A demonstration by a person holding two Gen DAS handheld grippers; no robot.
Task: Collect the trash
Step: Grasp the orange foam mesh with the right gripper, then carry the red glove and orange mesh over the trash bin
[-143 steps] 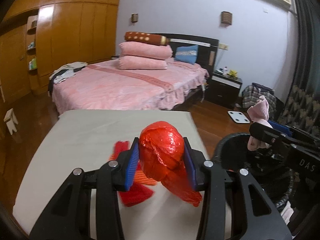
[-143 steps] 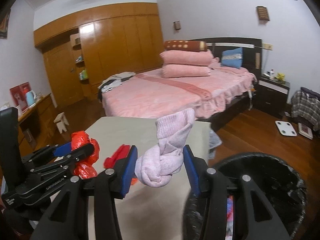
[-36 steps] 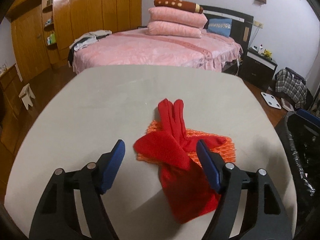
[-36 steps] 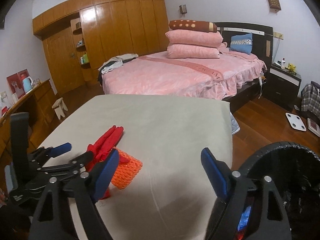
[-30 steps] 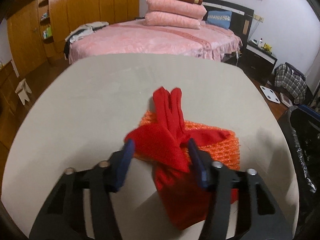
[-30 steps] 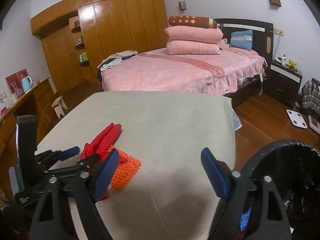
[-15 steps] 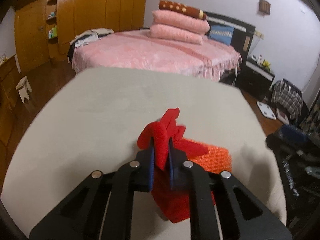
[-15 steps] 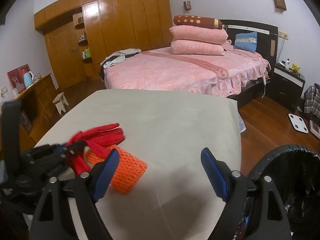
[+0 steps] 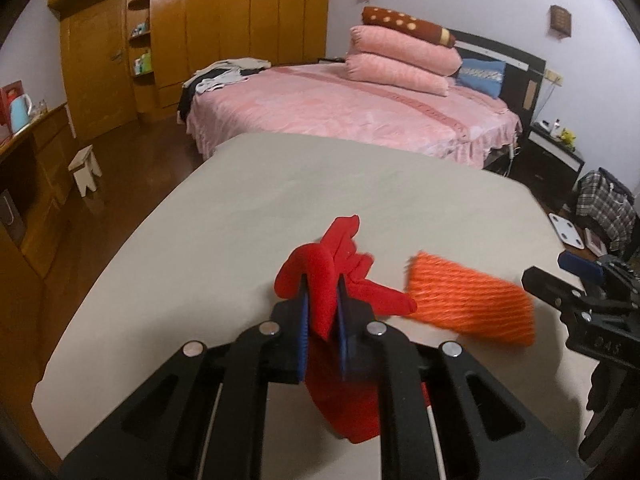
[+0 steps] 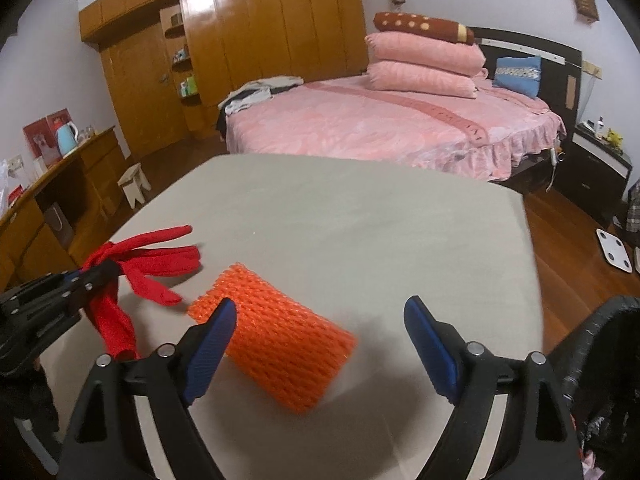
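Between the left gripper's [image 9: 322, 312] pads, low centre of the left wrist view, sits a pinched fold of the red glove [image 9: 326, 280]: jaws pressed together on it, cuff hanging below toward bottom of frame, fingers splayed above toward the upper centre, so its long axis runs roughly bottom-to-top in that view. Right gripper [image 10: 320, 344] is spread wide and opening further, nothing between the pads; the orange foam net [image 10: 280, 344] lies on the table [image 10: 360, 220] just past the left pad, lower centre of the right wrist view, long axis running upper left to lower right. Black-lined bin [image 10: 600, 360] at lower right edge. Risks, my read: glove grip is on a thin fold, could slip out on the swing to the bin; dangling cuff could drag the net; net is light and may skid away when the right pads close.
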